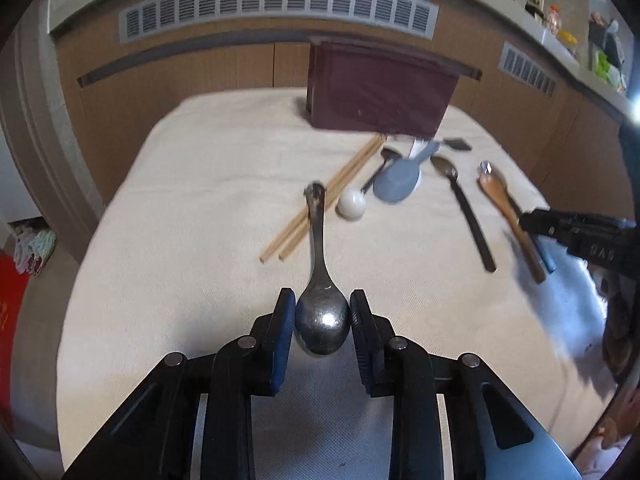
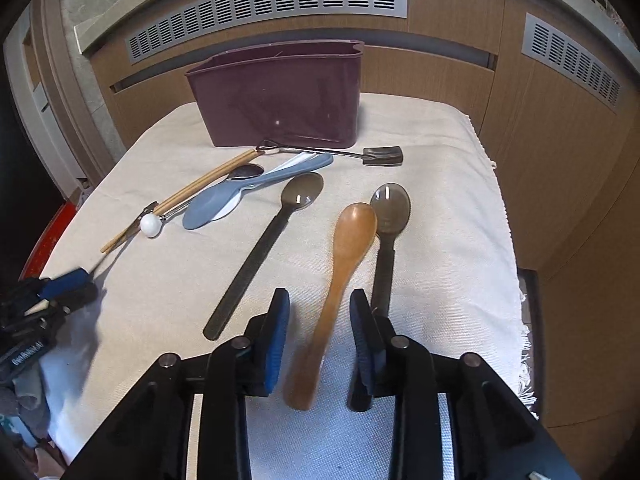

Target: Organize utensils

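Note:
My left gripper (image 1: 322, 312) is shut on the bowl of a metal spoon (image 1: 320, 280), its handle pointing away above the cloth. A maroon utensil holder (image 2: 280, 96) stands at the back of the table; it also shows in the left wrist view (image 1: 376, 88). My right gripper (image 2: 320, 308) is open, its fingers on either side of the handle of a wooden spoon (image 2: 340, 280) that lies on the cloth. Chopsticks (image 2: 192, 192), a blue spoon (image 2: 248, 192), a white-ball utensil (image 2: 151, 224), two dark spoons (image 2: 264, 248) (image 2: 386, 232) and a small shovel spoon (image 2: 360, 155) lie nearby.
A cream cloth (image 2: 440, 200) covers the table. Wooden panels with vent grilles (image 2: 264, 4) stand behind it. The table's right edge with fringe (image 2: 524, 340) is close to my right gripper. My left gripper shows at the left edge of the right wrist view (image 2: 52, 292).

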{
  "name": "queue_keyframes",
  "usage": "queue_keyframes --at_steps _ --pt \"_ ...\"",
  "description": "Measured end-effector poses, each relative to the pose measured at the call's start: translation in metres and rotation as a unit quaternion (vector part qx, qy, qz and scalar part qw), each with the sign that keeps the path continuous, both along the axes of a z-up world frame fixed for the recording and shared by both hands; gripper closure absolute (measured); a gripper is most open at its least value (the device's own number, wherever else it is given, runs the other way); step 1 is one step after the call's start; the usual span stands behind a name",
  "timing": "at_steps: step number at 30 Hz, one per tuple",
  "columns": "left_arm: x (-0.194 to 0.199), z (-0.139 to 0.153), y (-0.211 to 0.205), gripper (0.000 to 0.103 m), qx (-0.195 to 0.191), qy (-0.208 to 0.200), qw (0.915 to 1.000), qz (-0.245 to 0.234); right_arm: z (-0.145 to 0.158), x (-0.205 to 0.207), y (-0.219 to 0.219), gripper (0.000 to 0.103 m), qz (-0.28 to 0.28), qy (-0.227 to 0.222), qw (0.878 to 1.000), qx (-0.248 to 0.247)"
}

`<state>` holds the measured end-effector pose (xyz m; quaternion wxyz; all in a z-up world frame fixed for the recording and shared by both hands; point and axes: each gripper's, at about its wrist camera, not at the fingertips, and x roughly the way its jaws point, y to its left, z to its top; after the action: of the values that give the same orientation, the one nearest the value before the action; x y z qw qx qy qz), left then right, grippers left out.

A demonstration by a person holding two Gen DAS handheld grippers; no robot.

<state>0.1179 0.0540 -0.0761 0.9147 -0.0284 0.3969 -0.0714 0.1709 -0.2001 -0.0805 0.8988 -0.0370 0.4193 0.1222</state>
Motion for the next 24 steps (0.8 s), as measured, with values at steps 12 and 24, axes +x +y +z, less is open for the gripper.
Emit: queue_keyframes --at_steps 12,24 --pt "0.006 0.075 -0.002 0.074 0.011 -0.144 0.9894 -0.011 0.000 0.001 -0.003 0.065 -0.008 -0.003 1.000 -0.002" --pt "0.058 0.093 -0.003 0.074 -0.006 -0.178 0.9840 -0.014 -0.008 0.040 -0.006 0.060 -0.058 0.017 0.998 0.003"
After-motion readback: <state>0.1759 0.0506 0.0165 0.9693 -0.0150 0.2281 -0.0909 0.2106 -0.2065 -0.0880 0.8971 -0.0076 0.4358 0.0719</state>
